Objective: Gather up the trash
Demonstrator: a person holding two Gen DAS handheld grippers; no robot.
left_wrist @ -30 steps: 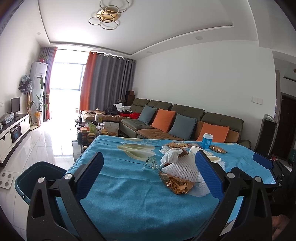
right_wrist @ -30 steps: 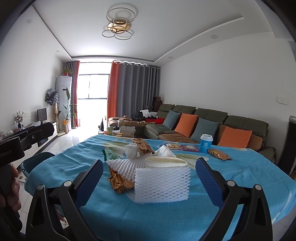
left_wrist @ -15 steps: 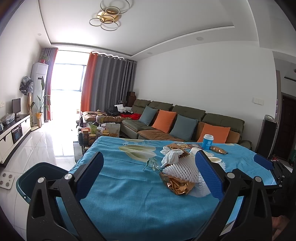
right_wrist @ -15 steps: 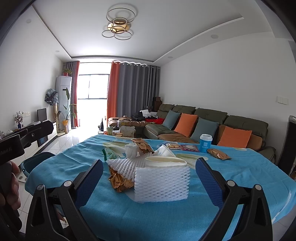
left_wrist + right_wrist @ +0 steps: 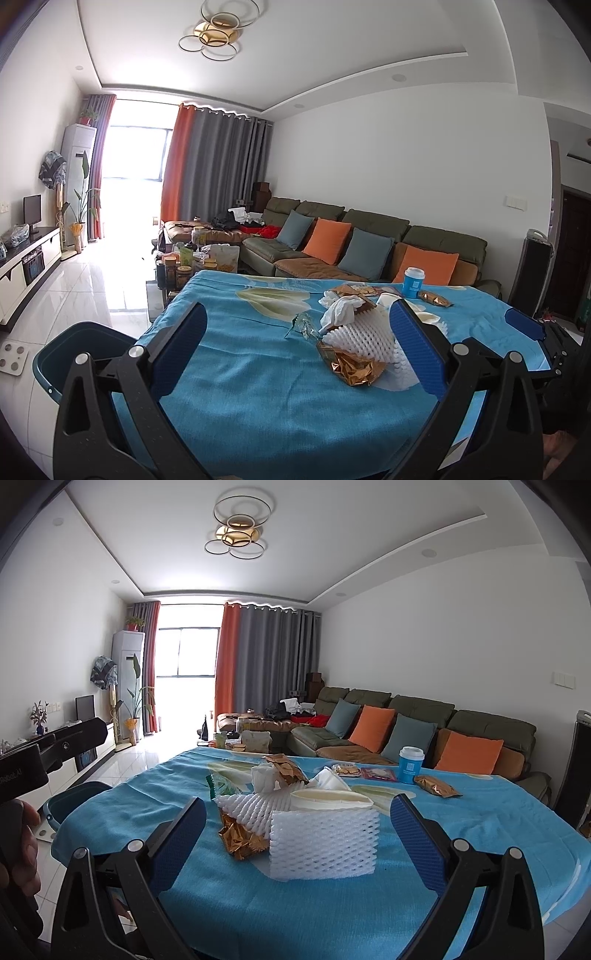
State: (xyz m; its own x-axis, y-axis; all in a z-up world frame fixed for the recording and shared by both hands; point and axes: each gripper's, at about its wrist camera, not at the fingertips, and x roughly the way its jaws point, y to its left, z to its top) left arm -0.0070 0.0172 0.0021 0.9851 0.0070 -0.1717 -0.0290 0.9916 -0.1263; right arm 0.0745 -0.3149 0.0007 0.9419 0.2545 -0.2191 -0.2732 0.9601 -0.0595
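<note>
A heap of trash lies on the blue tablecloth (image 5: 236, 369): white foam netting (image 5: 325, 843) (image 5: 358, 339), a crumpled gold wrapper (image 5: 351, 363) (image 5: 240, 840), a white tissue (image 5: 341, 308) and a clear green-edged wrapper (image 5: 304, 325). Farther back stand a blue paper cup (image 5: 410, 764) (image 5: 413, 282) and a gold snack packet (image 5: 436, 786). My left gripper (image 5: 297, 350) hangs open over the table's near left side, left of the heap. Open as well, my right gripper (image 5: 297, 834) frames the foam netting just ahead. A dark teal bin (image 5: 85, 350) (image 5: 75, 803) sits on the floor beside the table.
A sofa (image 5: 388, 723) with orange and grey cushions runs behind the table. A cluttered low table (image 5: 195, 258) stands beyond the far left corner. A black chair back (image 5: 576, 775) is at the right. A hand (image 5: 18, 849) holding the other gripper shows at left.
Both views have shifted only slightly; the heap sits a little lower and closer in the left wrist view. Both grippers stay open and nothing on the table has moved.
</note>
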